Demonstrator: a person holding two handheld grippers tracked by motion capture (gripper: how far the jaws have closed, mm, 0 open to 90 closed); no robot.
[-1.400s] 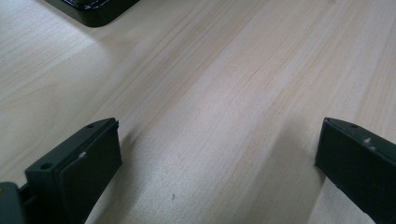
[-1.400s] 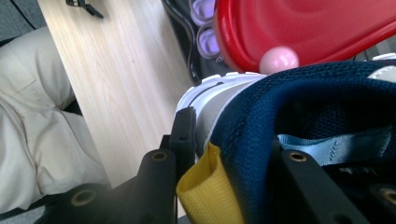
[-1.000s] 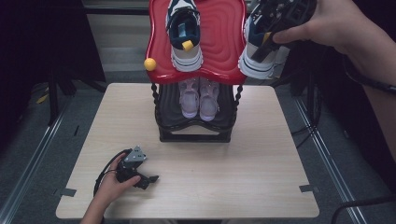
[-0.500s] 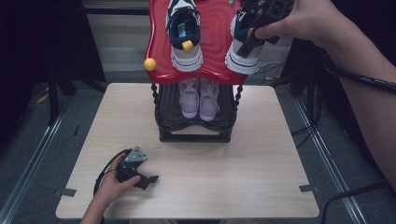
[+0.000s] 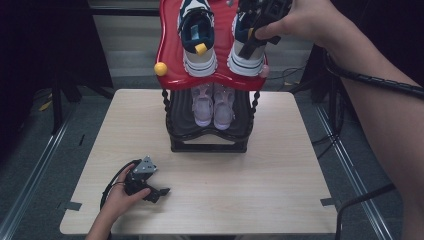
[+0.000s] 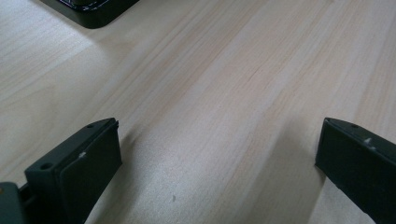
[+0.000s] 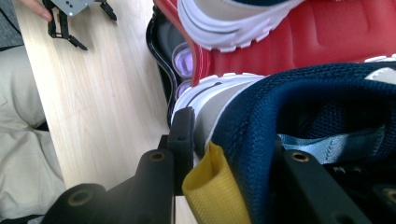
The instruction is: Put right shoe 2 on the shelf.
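A navy and white sneaker (image 5: 246, 46) with a yellow heel tab (image 7: 215, 186) hangs over the right half of the red top shelf (image 5: 172, 60). My right gripper (image 5: 254, 36) is shut on its heel, one jaw outside the heel and one inside the shoe. Whether its sole rests on the shelf I cannot tell. Its twin sneaker (image 5: 198, 39) lies on the left half of that shelf. At the table's front left my left gripper (image 5: 159, 194) lies under a hand, open, with bare wood between its jaws (image 6: 217, 163).
The shoe rack's black lower tier (image 5: 181, 131) holds a pair of lilac shoes (image 5: 214, 102). A yellow knob (image 5: 160, 69) sticks out at the red shelf's left edge. The light wooden table (image 5: 260, 185) stretches in front of the rack. Cables trail at the right.
My right hand has carried the sneaker leftward from beyond the shelf's right edge to above its right half. The left gripper has stayed where it was.
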